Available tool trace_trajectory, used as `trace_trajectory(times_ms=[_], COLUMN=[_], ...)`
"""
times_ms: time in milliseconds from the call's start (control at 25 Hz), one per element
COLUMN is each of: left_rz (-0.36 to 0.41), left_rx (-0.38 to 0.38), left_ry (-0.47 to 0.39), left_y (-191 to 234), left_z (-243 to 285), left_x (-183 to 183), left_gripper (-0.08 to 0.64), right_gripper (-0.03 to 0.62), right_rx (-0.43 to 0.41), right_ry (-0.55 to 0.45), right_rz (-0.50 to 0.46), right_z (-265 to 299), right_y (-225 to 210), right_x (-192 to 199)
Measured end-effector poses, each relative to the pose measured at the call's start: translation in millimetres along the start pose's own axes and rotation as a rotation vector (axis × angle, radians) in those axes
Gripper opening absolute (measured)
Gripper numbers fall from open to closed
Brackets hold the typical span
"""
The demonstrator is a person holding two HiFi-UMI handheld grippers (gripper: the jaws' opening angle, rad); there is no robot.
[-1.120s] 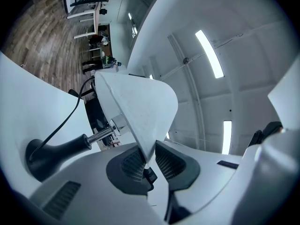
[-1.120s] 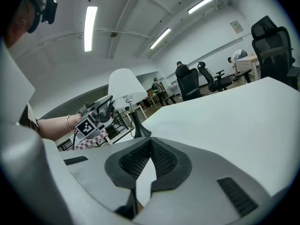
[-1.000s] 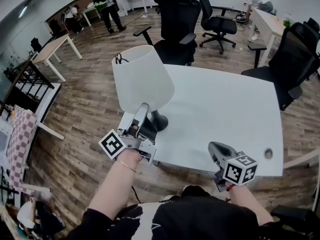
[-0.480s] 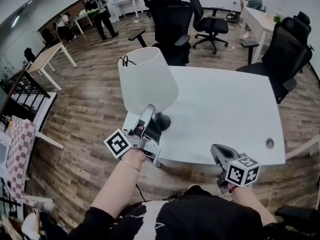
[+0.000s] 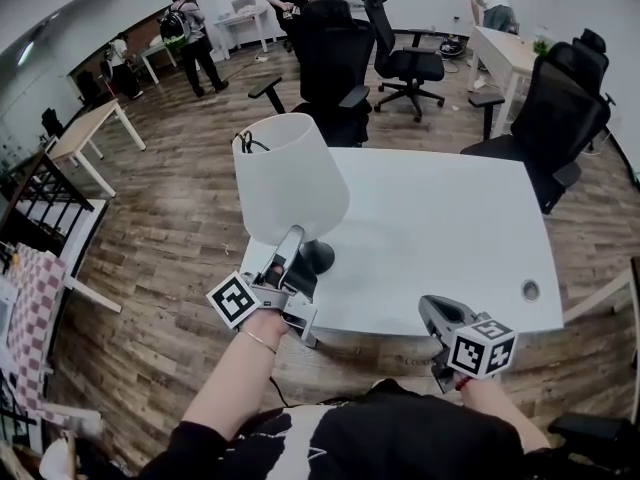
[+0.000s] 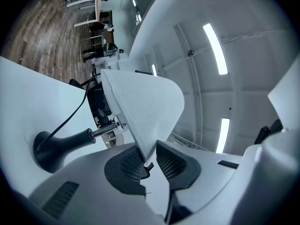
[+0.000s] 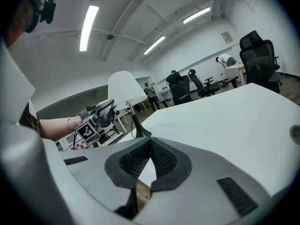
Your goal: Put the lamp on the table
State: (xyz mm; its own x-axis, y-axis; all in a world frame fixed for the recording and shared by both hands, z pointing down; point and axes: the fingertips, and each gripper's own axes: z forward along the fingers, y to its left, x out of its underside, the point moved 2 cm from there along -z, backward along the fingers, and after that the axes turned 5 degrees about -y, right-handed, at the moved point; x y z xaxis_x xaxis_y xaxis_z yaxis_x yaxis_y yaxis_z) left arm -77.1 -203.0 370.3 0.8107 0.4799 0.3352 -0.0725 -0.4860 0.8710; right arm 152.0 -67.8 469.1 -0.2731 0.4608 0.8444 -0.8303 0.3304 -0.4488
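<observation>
Found the lamp (image 5: 290, 173) standing upright on the white table (image 5: 440, 218), its black base (image 5: 317, 256) planted near the front left corner, just in from the left edge. Noted a white conical shade (image 6: 145, 102) on a short metal stem (image 6: 104, 131), and a black cord (image 6: 70, 117) running off from the base. Found the left gripper (image 5: 292, 236) raised against the near lower rim of the shade, pointing slightly upward. Confirmed in the left gripper view the rim's edge lodged between the two dark ribbed pads (image 6: 131, 165), the jaws standing apart in a narrow V and having just been opening. Saw a slim gap on one side of the rim, so recorded the grip as released rather than clamped. Cannot tell whether the other pad touches the shade. Located the right gripper (image 5: 428, 306) low at the right, at the table's near edge, well apart from the lamp. Confirmed in the right gripper view its pads pressed together, clenched on nothing, with bare tabletop beyond. Logged black office chairs (image 5: 335, 58) at the far side of the table, a wooden floor (image 5: 190, 208) around it, and several people (image 5: 192, 43) at desks in the background.
</observation>
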Motion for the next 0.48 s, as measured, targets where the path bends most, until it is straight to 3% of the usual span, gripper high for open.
trace_trajectory(times_ms=[480], left_rz=[-0.002], left_rx=[-0.005], left_ry=[0.014], left_y=[-3.1], left_z=[-6.3], left_x=[5.1], left_gripper=[0.071], right_gripper=[0.015], right_rx=[-0.011], right_ry=[-0.001], right_rz=[0.004], right_z=[1.7], right_y=[3.0], right_x=[0.9])
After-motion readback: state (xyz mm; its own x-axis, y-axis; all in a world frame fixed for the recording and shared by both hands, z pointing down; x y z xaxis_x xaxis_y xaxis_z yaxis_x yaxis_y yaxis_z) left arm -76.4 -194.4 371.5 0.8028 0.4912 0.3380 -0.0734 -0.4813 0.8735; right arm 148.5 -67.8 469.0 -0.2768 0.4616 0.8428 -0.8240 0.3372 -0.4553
